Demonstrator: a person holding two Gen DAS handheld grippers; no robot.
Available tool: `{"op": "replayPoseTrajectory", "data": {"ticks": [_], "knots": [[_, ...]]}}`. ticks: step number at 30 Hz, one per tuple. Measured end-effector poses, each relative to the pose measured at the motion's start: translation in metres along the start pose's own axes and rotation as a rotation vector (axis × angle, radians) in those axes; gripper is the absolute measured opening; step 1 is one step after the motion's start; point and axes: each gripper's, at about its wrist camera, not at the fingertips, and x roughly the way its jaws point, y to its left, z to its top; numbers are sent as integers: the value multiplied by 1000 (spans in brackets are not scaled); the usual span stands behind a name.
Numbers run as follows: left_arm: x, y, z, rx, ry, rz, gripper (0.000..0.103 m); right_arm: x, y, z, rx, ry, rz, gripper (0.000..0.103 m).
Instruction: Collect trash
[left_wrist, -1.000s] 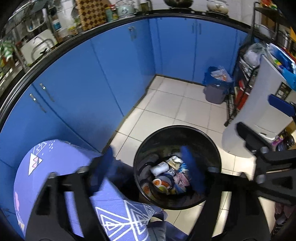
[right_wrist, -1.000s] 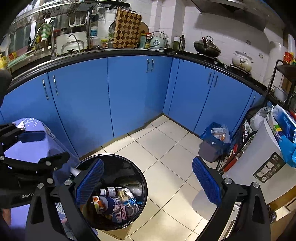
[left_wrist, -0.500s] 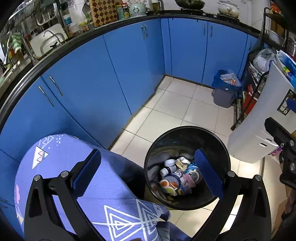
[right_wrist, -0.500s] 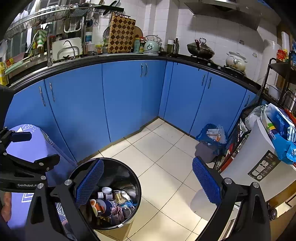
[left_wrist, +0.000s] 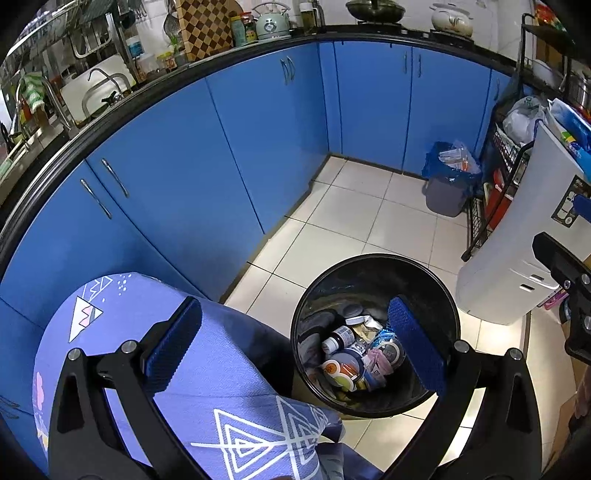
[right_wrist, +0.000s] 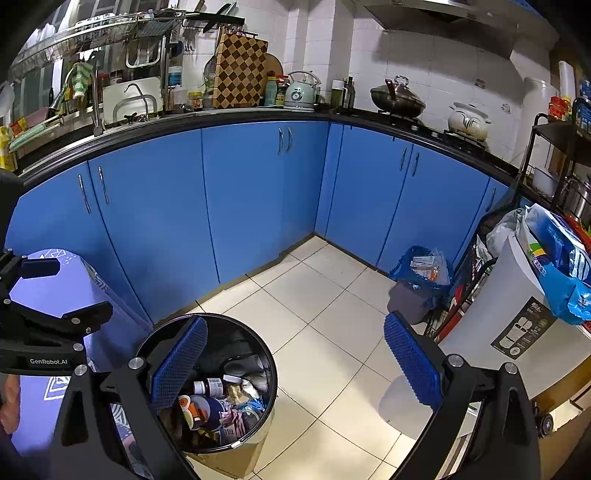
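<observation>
Both tongs, left (left_wrist: 293, 349) & right (right_wrist: 295, 363), wide apart, empty (above black bin (left_wrist: 373, 266) w/ trash).

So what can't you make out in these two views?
- Bin bottom: buried under trash, both views.
- Bottle label: too small to read.
- Under the cloth: covered, left view.
- Small bin contents: crumpled in its blue bag.
- Bin's near side: behind the right gripper.

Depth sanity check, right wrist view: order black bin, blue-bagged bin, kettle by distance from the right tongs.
1. Black bin, just below, at the left pad.
2. Blue-bagged bin, across the floor, right, by the rack.
3. Kettle, on the far counter.
</observation>
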Motion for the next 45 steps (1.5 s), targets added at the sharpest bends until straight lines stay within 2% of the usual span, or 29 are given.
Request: {"op": "replayPoseTrajectory", "data": {"ticks": [45], "knots": [[-10, 4, -1, 14, -17, -6, 100, -9, 2, 3, 0, -9, 1, 94]]}}
